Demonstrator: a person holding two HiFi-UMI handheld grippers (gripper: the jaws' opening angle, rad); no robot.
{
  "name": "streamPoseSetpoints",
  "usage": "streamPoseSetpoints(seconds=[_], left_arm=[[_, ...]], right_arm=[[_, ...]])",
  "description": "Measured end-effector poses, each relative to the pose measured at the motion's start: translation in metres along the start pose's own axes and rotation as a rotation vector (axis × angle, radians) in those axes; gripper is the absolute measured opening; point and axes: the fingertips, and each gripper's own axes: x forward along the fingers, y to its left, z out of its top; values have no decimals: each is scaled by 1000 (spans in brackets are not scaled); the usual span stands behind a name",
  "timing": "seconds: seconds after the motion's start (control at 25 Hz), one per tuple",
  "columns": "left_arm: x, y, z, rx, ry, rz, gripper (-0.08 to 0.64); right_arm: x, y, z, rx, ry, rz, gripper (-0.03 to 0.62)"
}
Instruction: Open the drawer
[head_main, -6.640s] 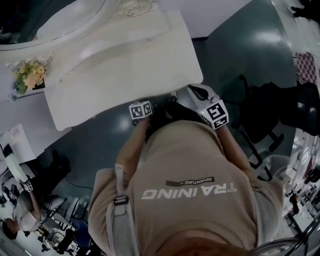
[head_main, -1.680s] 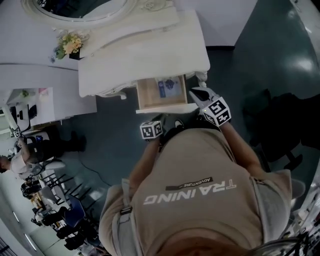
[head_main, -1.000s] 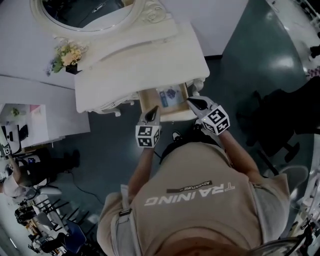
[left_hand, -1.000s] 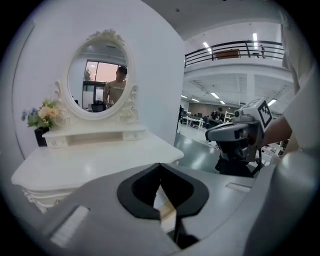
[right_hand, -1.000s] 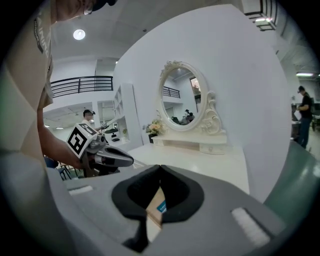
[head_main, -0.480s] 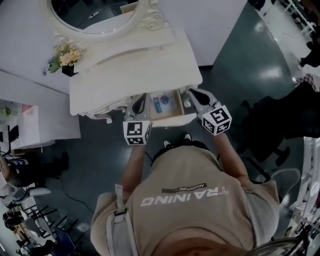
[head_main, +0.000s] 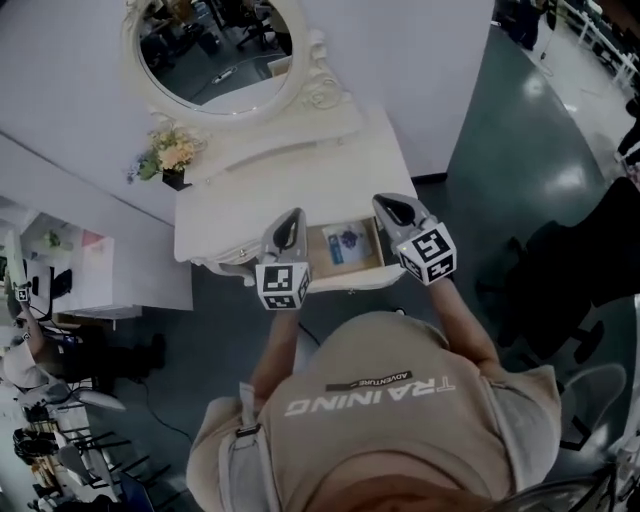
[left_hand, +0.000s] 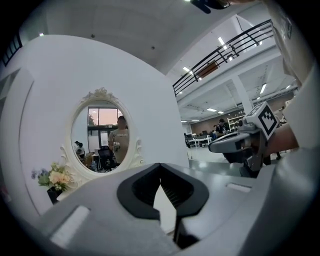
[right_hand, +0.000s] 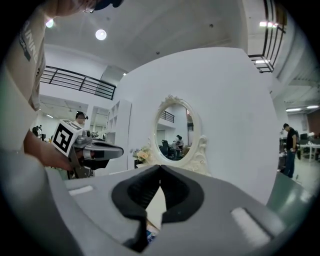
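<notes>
The white dressing table (head_main: 240, 205) has its drawer (head_main: 348, 279) pulled out toward the person, and small blue-printed items (head_main: 347, 240) lie inside on the wood floor. My left gripper (head_main: 288, 216) hovers over the drawer's left side with its jaws shut and empty. Over the right side floats my right gripper (head_main: 386, 202), likewise shut on nothing. In the left gripper view the left gripper (left_hand: 160, 166) points level at the oval mirror (left_hand: 105, 132), with the right gripper (left_hand: 235, 143) beside it. The right gripper (right_hand: 160, 168) faces the same mirror (right_hand: 176, 132) in its own view.
A small bouquet (head_main: 172, 155) stands at the table's back left, below the ornate mirror frame (head_main: 318, 92). A white cabinet (head_main: 110, 285) adjoins the table's left. Dark office chairs (head_main: 575, 270) stand on the grey-green floor to the right.
The drawer, closed at first, now stands open. Both grippers have risen from the drawer front to above table height, and the view has tipped up to take in the whole mirror.
</notes>
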Motion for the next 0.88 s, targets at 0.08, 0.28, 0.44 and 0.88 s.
streamPoseSetpoints(seconds=[0.08, 0.28, 0.44, 0.88], left_arm=[[-6, -2, 1, -2, 6, 5, 8], [-4, -2, -8, -26, 19, 12, 8], [-10, -8, -19, -43, 43, 17, 8], [-15, -8, -45, -79, 99, 17, 8]], right_arm=[[-2, 3, 1, 12, 1, 6, 3], [4, 3, 4, -11, 9, 20, 3], [2, 3, 5, -20, 22, 24, 3], [5, 10, -31, 16, 74, 48, 3]])
